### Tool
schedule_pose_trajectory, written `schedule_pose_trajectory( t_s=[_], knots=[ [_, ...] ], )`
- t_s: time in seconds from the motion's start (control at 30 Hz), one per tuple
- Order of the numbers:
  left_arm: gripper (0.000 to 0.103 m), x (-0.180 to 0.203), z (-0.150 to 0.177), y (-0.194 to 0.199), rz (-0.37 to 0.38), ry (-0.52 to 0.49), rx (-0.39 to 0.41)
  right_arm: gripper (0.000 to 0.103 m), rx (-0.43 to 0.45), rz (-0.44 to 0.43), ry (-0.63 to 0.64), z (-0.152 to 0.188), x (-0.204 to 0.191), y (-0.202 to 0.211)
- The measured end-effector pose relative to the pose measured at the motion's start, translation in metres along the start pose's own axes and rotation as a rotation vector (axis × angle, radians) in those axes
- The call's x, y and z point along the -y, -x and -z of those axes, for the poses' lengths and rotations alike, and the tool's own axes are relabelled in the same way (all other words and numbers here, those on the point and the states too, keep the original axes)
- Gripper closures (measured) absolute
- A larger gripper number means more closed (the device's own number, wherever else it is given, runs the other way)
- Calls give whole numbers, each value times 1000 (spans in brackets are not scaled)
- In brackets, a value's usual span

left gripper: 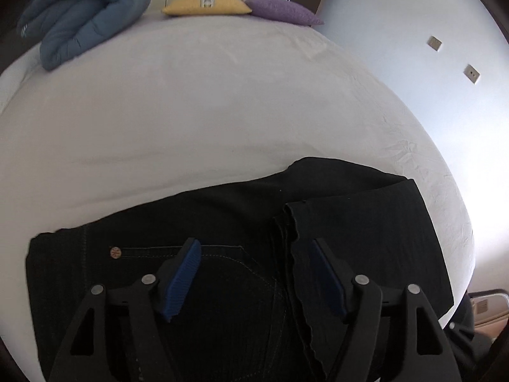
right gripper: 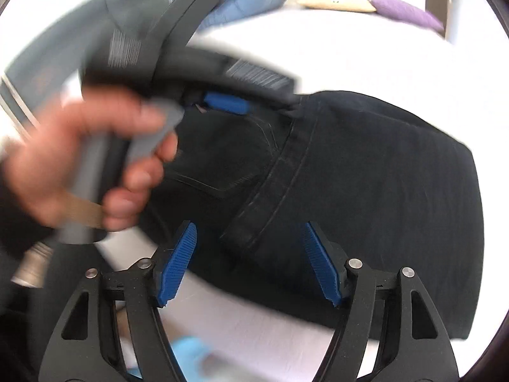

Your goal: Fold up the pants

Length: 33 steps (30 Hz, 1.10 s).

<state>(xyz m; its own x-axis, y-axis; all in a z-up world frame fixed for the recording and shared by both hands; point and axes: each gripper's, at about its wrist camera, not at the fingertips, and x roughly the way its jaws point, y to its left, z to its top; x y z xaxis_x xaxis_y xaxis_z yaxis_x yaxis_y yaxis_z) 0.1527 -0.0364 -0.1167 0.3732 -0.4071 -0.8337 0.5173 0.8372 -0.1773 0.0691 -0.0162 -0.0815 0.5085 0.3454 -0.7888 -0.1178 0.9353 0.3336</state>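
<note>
Currently both tools stand clear of the cloth. Nearest the lens, the left gripper [left gripper: 256, 278] hangs over the black pants [left gripper: 222, 222] with its blue pads [left gripper: 183, 281] spread apart and nothing between them. The right gripper [right gripper: 249, 262] is likewise spread wide above the waistband [right gripper: 270, 187], pressing on nothing. Beyond it, a hand [right gripper: 86, 156] holds the other tool's grey handle; this part of the right wrist view is blurred.

The pants lie folded into a compact stack on the white bed sheet [left gripper: 191, 111], close to its near edge. The leg ends [left gripper: 359, 245] are laid over the seat and pocket area.

Judged from this layout, a fold has been set down and released. The next move calls for either one more fold across the stack, gripping a free edge with both tools, or smoothing the top layer.

At the far edge rest a rolled blue duvet [left gripper: 86, 16], a yellow cushion [left gripper: 206, 4] and a purple cushion [left gripper: 283, 11].
</note>
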Motion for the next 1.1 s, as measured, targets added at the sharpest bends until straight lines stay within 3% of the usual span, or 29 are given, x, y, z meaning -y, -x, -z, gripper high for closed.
schedule_pose_trajectory(
  t_s=[0.13,0.2,0.27,0.33,0.43,0.57,0.7,0.87,1.1],
  knots=[
    [32,45,26,4,-70,-138,-11,38,50,-173,-242,7,90,44],
    [48,58,45,-8,-67,-169,-65,50,59,-250,-356,-3,139,53],
    [53,62,62,-26,-68,-162,-140,54,46,-335,-452,-8,188,47],
    [52,65,69,-27,-101,-156,-107,59,28,-370,-498,-17,228,40],
    [53,61,67,-26,-99,-122,-125,59,-14,-365,-548,-27,277,26],
    [52,66,66,-30,-111,-142,-126,71,-8,-426,-649,-8,330,-1],
    [52,74,63,-37,-110,-128,-122,71,-54,-426,-591,-4,342,2],
    [52,60,70,-30,-101,-123,-116,71,-125,-418,-495,26,308,21],
    [52,59,70,-26,-95,-114,-106,69,-130,-406,-464,76,279,63]
  ],
)
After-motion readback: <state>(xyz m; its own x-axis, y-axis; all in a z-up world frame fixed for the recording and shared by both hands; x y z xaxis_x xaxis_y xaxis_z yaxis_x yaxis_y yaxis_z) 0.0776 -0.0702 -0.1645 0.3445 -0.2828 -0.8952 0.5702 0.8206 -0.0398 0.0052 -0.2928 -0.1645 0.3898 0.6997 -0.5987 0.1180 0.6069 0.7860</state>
